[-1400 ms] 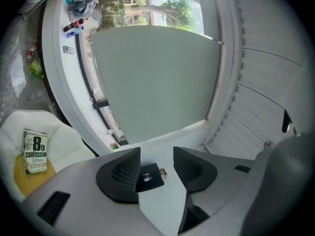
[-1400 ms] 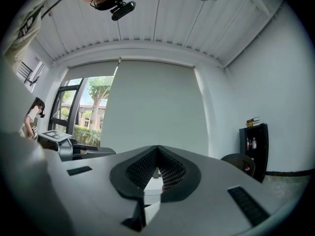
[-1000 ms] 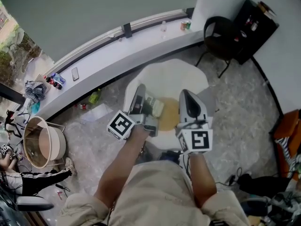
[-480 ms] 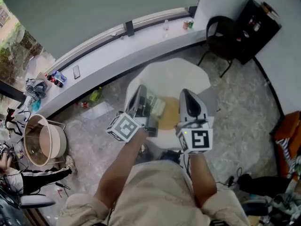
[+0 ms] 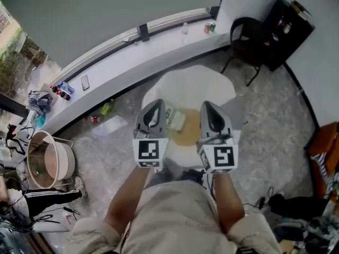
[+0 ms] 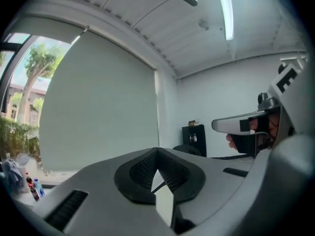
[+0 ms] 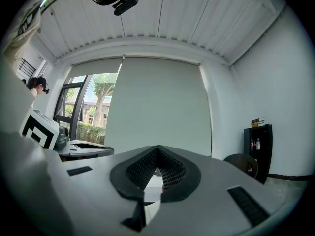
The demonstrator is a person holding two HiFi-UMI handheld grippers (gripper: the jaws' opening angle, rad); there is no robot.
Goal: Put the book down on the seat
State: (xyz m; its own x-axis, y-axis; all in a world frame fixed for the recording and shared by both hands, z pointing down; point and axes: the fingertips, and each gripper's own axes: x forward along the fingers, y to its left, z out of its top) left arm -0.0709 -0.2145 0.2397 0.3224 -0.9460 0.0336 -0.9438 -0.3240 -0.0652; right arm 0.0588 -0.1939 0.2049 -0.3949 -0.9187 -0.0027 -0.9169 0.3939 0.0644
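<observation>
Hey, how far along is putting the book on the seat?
Done, it seems: the book lies on the seat, between the two claws. In hand: nothing. The left claw and right claw are both shut and empty, held over the seat. Left: probably only drawing them away.

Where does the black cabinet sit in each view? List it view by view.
Head view: black cabinet, top right corner.
Left gripper view: right of centre, mid-height.
Right gripper view: far right edge.
Shared landmark: the dark chair beside it.
</observation>
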